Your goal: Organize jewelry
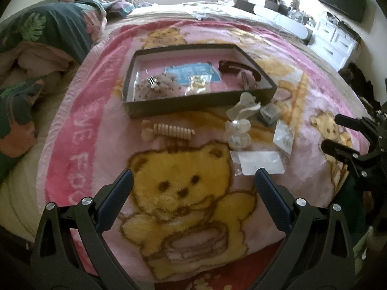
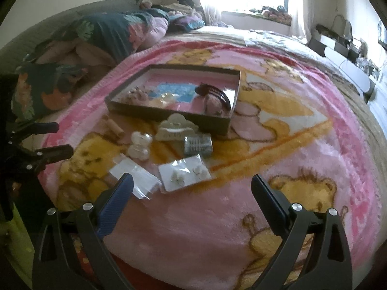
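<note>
Both grippers, left (image 1: 193,181) and right (image 2: 192,186), gape empty; next, grasp the near white earring card (image 2: 185,174) for the far shallow dark cardboard tray (image 2: 169,117)

Beyond the spread left gripper (image 1: 193,181), the contents of the tray (image 1: 193,107) are blurred; only a blue card (image 1: 193,72) can be made out. The right gripper (image 1: 338,133) is cut off by the frame's right edge.
</note>
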{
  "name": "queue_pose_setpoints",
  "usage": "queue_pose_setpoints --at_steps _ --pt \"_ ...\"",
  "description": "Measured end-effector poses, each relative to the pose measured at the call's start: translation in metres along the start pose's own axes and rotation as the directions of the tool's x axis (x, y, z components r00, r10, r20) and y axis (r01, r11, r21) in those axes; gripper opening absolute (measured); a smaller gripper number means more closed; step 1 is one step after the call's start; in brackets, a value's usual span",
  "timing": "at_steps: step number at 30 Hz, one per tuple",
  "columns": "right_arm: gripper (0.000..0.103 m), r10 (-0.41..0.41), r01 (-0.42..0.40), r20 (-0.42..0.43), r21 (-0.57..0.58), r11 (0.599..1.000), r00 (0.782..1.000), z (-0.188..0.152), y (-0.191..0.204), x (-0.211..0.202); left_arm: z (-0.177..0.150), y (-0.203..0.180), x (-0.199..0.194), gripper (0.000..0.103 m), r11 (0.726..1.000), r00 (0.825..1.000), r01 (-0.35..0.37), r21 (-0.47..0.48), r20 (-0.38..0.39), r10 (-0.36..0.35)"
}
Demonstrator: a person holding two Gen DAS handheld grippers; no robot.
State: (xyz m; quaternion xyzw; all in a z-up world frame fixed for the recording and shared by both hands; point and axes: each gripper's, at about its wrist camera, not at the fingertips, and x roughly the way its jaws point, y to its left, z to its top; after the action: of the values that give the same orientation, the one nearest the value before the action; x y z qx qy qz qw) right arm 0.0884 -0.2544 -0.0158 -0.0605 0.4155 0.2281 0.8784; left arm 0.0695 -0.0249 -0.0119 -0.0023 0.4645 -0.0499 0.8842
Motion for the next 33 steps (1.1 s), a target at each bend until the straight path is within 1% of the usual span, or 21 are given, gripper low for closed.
queue_pose_setpoints --at_steps 4,8,10,15,17,19,24,26,28,31,33 --pt "0.097 0.029 -0.029 -0.027 0.007 1.0 0.999 -0.002 -0.004 0.014 -0.005 -0.002 0.012 0.094 0.999 0.999 0.033 0.003 -0.042 -0.033" --pt "0.097 0.064 -0.064 -0.059 0.015 0.998 0.996 0.0 -0.004 0.031 -0.003 0.001 0.022 0.093 0.998 0.996 0.063 -0.026 -0.063 -0.065" --pt "0.097 0.068 -0.068 -0.07 0.006 0.998 0.995 0.002 -0.002 0.039 0.002 0.005 0.027 0.093 0.994 0.993 0.094 -0.059 -0.072 -0.098" --pt "0.097 0.048 -0.048 -0.1 -0.002 0.999 0.994 0.007 0.0 0.059 0.02 0.003 0.043 0.093 0.99 0.988 0.121 -0.078 -0.085 -0.128" --pt "0.097 0.046 -0.046 -0.111 -0.001 0.999 0.993 0.008 -0.003 0.065 0.027 -0.001 0.048 0.093 0.99 0.987 0.122 -0.075 -0.091 -0.129" --pt "0.097 0.046 -0.047 -0.127 0.0 0.999 0.991 0.008 -0.004 0.073 0.033 -0.006 0.053 0.093 0.988 0.985 0.138 -0.063 -0.096 -0.144" --pt "0.097 0.023 -0.026 -0.145 -0.018 1.0 0.989 0.003 0.0 0.089 0.046 -0.015 0.073 0.093 0.984 0.979 0.162 -0.073 -0.116 -0.169" --pt "0.096 0.004 -0.009 -0.151 -0.029 1.0 0.989 0.001 0.0 0.094 0.049 -0.019 0.081 0.088 0.982 0.975 0.171 -0.075 -0.128 -0.18" --pt "0.093 -0.007 0.001 -0.156 -0.039 0.999 0.988 -0.001 -0.001 0.097 0.05 -0.023 0.09 0.085 0.98 0.97 0.183 -0.081 -0.144 -0.193" --pt "0.077 -0.002 -0.002 -0.148 -0.023 1.0 0.989 -0.001 -0.006 0.095 0.051 -0.03 0.101 0.077 0.978 0.965 0.195 -0.08 -0.162 -0.205" --pt "0.072 -0.009 0.007 -0.143 -0.011 1.0 0.99 -0.001 -0.012 0.092 0.051 -0.034 0.109 0.073 0.978 0.963 0.197 -0.076 -0.174 -0.207"
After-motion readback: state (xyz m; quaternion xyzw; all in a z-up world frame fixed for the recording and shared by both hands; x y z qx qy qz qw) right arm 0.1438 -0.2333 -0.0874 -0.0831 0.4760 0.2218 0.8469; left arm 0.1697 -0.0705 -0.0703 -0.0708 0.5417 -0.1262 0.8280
